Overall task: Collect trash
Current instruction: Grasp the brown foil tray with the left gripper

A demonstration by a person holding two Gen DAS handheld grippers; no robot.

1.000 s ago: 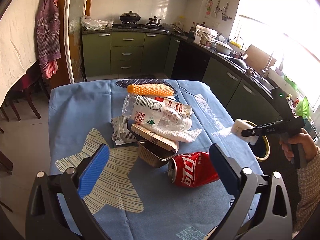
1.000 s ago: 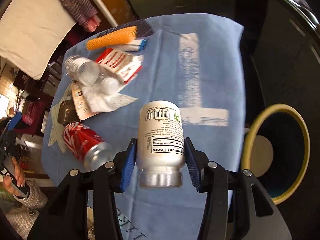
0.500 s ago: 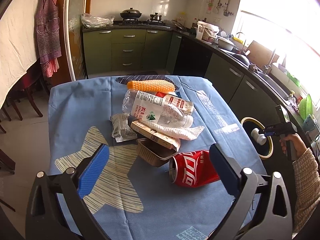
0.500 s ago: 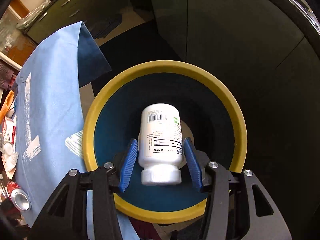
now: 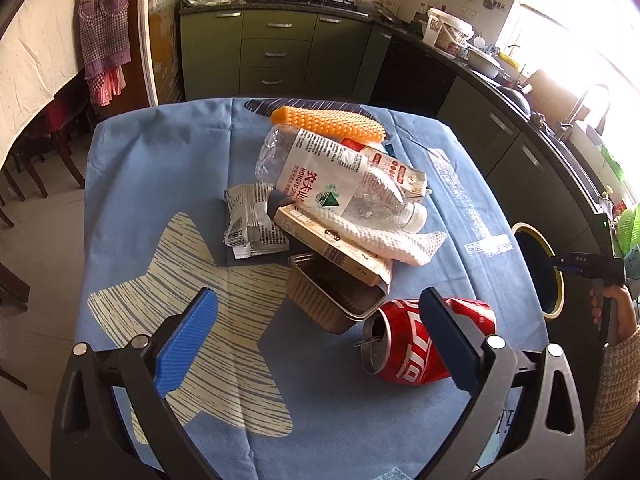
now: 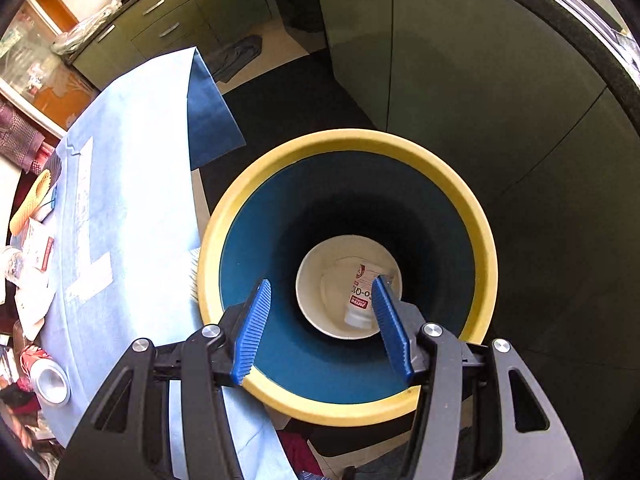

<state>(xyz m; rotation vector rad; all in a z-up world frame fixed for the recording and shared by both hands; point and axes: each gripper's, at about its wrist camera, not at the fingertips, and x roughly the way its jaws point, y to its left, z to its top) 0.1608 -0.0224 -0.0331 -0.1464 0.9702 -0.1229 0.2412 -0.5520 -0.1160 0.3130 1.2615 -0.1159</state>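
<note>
Kitchen bench (image 5: 132, 168) under blue cloth held trash pile. Right gripper (image 6: 320, 320) fingers spread, empty, above yellow-rimmed bin (image 6: 476, 216); white bottle (image 6: 360, 292) lay at bottom. Left gripper (image 5: 316, 340) fingers wide apart, empty, near red can (image 5: 408, 344).

Daylight floods in from the window (image 5: 580, 32) on my right, blowing it out white. The tablecloth (image 6: 132, 184) glares; the bin's (image 6: 476, 216) inside sits dark. Fisheye bends every edge.
</note>
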